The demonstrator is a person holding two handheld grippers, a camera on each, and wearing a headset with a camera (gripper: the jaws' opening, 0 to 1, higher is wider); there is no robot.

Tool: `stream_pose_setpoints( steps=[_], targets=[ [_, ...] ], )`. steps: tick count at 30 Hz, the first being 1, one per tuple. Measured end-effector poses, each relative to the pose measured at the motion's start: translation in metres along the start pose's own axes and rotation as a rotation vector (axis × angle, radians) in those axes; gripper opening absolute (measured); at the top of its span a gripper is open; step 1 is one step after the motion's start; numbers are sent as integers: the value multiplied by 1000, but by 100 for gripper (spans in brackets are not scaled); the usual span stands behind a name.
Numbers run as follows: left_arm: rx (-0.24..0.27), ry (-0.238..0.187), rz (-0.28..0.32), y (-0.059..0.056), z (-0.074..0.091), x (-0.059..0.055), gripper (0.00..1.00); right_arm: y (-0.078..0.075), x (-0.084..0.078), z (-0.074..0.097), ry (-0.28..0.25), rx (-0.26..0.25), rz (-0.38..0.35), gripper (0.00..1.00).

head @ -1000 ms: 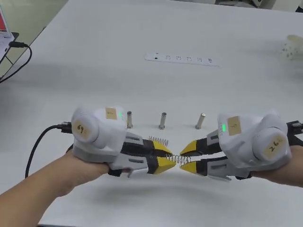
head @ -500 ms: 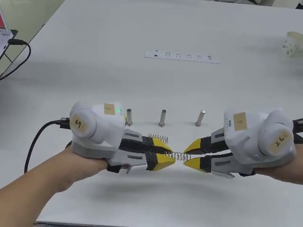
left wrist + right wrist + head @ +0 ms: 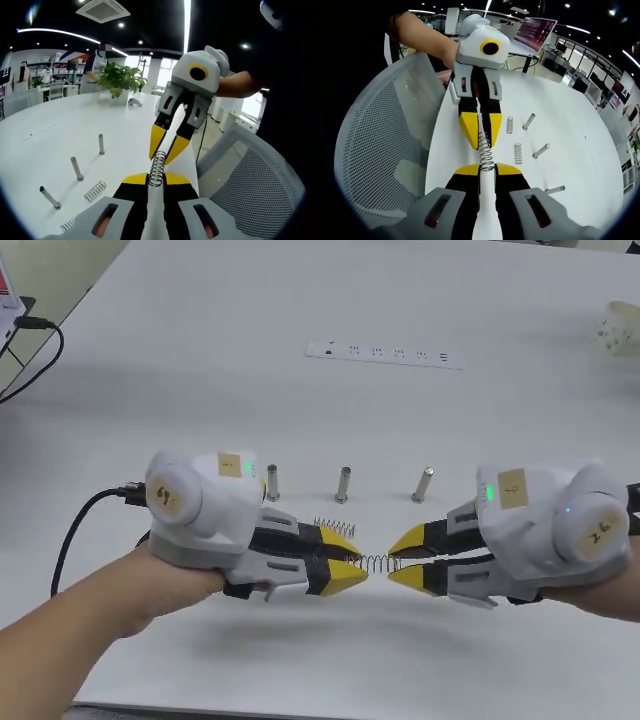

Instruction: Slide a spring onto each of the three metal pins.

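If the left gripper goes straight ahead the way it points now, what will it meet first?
The right gripper. The left gripper points directly at its yellow tips, and only the spring held between the two bridges the gap. That spring would be squeezed first; then the tips would probably touch.

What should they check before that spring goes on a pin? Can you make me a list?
1. The spring is gripped by the left gripper and the right gripper: ok.
2. All three pins are standing and bare: ok.
3. One end of the spring is free to slip over a pin: not ok, each end sits in jaws.
4. The spring is upright above a pin: not ok, it lies sideways, nearer the person.
5. Two spare springs are on the table: ok.
6. The spring is unbent: cannot tell.
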State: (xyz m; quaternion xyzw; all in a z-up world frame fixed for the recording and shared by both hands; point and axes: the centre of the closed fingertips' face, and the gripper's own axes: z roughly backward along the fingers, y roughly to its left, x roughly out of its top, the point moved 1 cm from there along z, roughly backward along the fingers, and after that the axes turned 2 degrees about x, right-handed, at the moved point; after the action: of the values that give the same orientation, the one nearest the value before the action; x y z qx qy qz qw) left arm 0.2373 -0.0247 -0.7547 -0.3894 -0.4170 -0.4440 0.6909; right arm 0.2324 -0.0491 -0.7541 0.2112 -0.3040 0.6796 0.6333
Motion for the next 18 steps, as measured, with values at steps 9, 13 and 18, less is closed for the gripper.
stream_pose_setpoints(
  steps=[9, 13, 18],
  targets=[
    [6, 29, -29, -1, 1, -6, 2, 1, 13, 5, -24, 15, 32, 8],
    [9, 27, -33, -1, 2, -5, 2, 1, 18, 7, -51, 20, 20, 7],
    [9, 26, -38, -2, 2, -5, 2, 3, 33, 11, -110, 27, -1, 8]
  ],
)
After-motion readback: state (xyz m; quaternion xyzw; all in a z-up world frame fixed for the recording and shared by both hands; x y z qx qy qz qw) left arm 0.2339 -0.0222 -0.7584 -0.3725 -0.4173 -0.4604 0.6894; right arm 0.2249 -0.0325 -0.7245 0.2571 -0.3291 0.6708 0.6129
